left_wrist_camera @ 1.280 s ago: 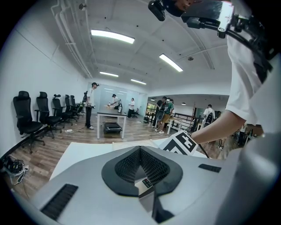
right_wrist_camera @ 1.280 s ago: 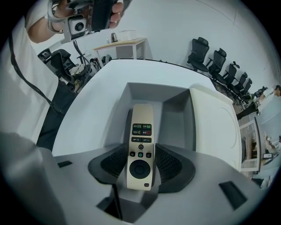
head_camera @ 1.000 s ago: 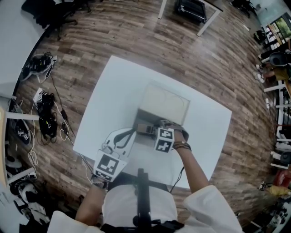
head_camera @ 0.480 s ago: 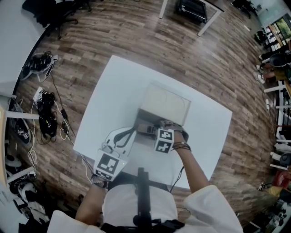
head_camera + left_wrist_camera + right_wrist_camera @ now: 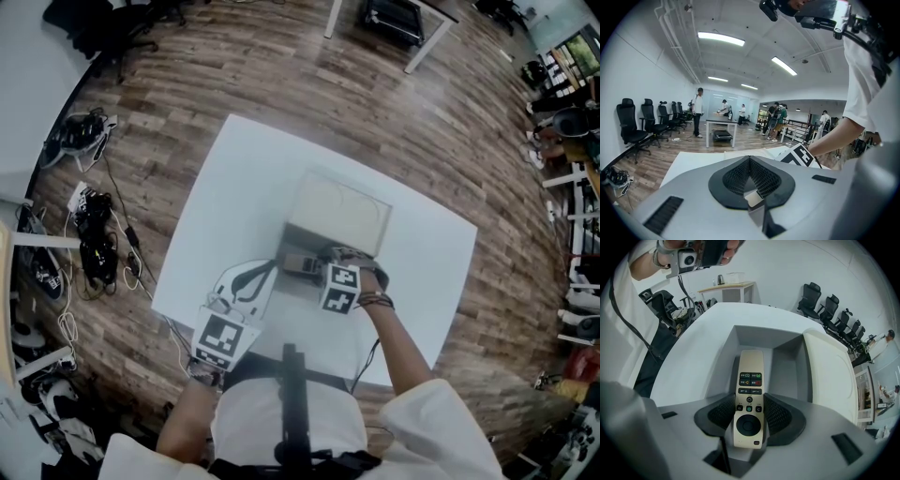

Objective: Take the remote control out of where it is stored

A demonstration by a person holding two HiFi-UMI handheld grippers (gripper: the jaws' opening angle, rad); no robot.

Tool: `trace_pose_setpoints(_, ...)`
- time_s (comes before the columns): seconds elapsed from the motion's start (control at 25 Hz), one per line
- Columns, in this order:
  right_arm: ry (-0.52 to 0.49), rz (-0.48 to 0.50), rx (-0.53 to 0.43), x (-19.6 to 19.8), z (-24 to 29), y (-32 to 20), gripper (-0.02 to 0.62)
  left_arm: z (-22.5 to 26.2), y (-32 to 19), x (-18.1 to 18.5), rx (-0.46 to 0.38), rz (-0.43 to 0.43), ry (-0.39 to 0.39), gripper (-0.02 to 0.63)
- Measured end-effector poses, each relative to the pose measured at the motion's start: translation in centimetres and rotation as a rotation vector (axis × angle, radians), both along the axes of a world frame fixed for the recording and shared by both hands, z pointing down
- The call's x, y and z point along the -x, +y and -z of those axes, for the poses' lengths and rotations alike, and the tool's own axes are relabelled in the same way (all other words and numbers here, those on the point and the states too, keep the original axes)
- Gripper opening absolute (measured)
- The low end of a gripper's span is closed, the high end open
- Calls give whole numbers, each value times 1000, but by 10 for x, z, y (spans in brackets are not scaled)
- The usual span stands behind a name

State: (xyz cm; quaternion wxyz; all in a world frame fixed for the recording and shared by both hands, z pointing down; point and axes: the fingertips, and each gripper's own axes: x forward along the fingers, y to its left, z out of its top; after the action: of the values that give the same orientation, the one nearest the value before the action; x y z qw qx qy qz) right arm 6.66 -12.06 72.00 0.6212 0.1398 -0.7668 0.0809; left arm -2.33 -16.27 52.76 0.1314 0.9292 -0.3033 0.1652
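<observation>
Grasp is made but extraction is not: the right gripper (image 5: 749,417) jaws pinch the remote control (image 5: 749,394), which apparently lies over the open storage compartment (image 5: 785,366) on the bench (image 5: 234,187); left gripper (image 5: 750,187) jaws are pressed together, empty.

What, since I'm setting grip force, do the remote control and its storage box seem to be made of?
The remote control looks like hard plastic: cream, matte with a slight sheen, smooth edges. Its dark buttons look rubbery. The storage box has smooth, matte grey walls with crisp corners, so plastic or painted board; the look leaves that open.
</observation>
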Motion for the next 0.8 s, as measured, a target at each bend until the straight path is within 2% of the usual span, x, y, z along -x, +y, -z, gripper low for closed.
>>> trace_pose_setpoints(0.36, 11, -20, -37, -3, 6, -9, 187, 10, -3, 4, -12, -8, -7, -11)
trace_pose_setpoints(0.8, -7, -97, -72, -12, 13, -9, 187, 14, 0, 6, -29, -16, -16, -11)
